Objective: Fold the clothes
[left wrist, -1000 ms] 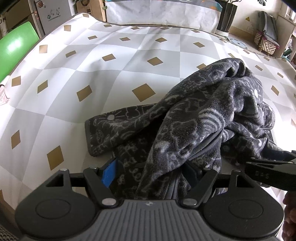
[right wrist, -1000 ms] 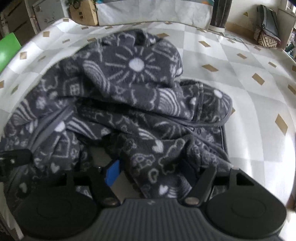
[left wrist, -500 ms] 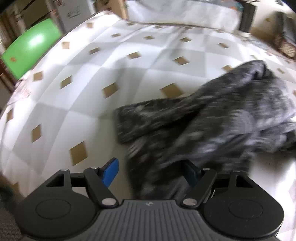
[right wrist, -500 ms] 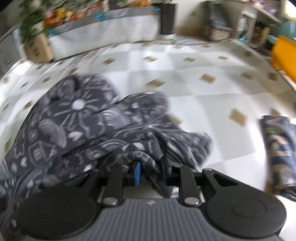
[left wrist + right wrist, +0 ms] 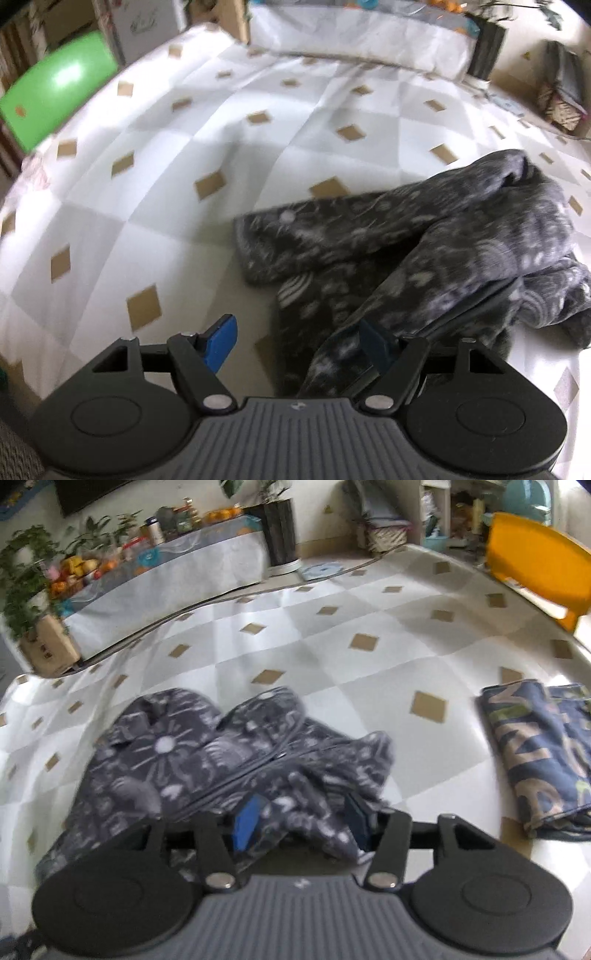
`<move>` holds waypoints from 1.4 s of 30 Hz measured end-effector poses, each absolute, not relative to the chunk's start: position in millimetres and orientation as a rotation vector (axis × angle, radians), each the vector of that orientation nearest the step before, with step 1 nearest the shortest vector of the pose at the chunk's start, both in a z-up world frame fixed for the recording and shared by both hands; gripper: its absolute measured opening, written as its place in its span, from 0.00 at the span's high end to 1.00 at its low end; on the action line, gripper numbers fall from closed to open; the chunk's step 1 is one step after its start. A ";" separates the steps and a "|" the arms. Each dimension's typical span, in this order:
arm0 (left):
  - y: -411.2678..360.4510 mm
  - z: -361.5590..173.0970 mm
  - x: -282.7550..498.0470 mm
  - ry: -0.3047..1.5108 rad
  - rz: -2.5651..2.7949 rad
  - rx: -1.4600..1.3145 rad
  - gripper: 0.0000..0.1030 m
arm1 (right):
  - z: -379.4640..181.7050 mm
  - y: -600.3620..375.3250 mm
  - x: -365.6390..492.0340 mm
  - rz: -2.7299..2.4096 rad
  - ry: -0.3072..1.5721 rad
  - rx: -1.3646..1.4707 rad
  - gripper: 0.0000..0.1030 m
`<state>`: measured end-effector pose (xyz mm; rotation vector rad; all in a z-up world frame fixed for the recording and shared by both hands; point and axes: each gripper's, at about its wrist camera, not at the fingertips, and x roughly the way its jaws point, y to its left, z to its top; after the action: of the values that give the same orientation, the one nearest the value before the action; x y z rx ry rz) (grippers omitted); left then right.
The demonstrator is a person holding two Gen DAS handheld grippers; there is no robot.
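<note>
A dark grey fleece garment (image 5: 424,258) with a pale doodle print lies crumpled on the checked tablecloth (image 5: 147,166). My left gripper (image 5: 297,343) stands open at the garment's left edge. A fold drapes over its right finger and the left pad (image 5: 221,343) is over bare cloth. In the right wrist view the same garment (image 5: 177,760) is bunched in front of my right gripper (image 5: 303,823). Its jaws are opening with a wad of fleece still lying between the blue pads.
A folded navy garment (image 5: 535,753) with tan letters lies at the right of the table. A green chair (image 5: 55,81) stands off the left edge and an orange chair (image 5: 535,568) off the far right. A covered bench (image 5: 166,576) with plants and jars runs behind.
The right gripper closed on a fold of fleece, swung right with it, and its jaws have spread again. The garment has slid right, out of the left gripper's gap.
</note>
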<state>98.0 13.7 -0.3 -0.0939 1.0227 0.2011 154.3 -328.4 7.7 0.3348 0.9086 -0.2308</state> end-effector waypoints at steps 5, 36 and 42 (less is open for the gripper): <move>-9.6 6.9 103.8 0.973 0.112 -0.052 0.30 | -0.6 -331.9 150.7 -0.134 0.988 0.479 0.50; -62.2 5.3 149.9 0.942 -0.197 0.038 0.29 | -58.2 -322.7 170.3 -0.128 1.036 0.899 0.41; -37.9 -2.1 157.0 0.972 -0.121 -0.149 0.49 | -58.2 -319.8 171.9 -0.078 0.993 0.880 0.59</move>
<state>157.0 -37.9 -2.1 -0.1488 0.9725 -0.1214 171.9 -319.8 -58.2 0.8800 0.9926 -0.0777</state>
